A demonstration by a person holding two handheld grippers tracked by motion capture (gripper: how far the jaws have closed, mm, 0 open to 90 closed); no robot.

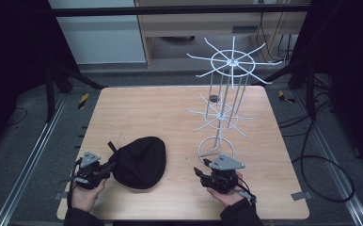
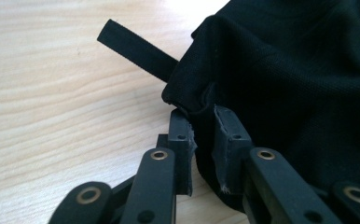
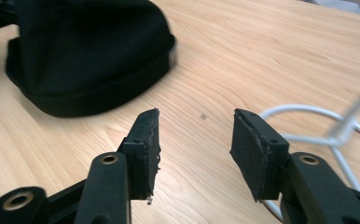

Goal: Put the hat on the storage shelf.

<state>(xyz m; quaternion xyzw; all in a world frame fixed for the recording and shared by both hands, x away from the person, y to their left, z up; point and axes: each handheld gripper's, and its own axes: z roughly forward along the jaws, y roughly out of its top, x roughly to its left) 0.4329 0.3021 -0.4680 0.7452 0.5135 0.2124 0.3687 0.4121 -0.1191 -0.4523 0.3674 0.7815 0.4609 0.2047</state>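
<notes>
black cap edge between fingers

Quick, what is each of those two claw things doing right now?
Left gripper: shut on the soft black fabric cap, pinching its edge.
Right gripper: open, nothing between its jaws.

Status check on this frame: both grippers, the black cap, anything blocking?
Left gripper pinching black cap's edge. Right gripper open, empty, beside the white wire rack's base. Bare table between them.

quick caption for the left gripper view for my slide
Left claw pinching the rim of a black cap on the wooden table, its strap sticking out.
</notes>
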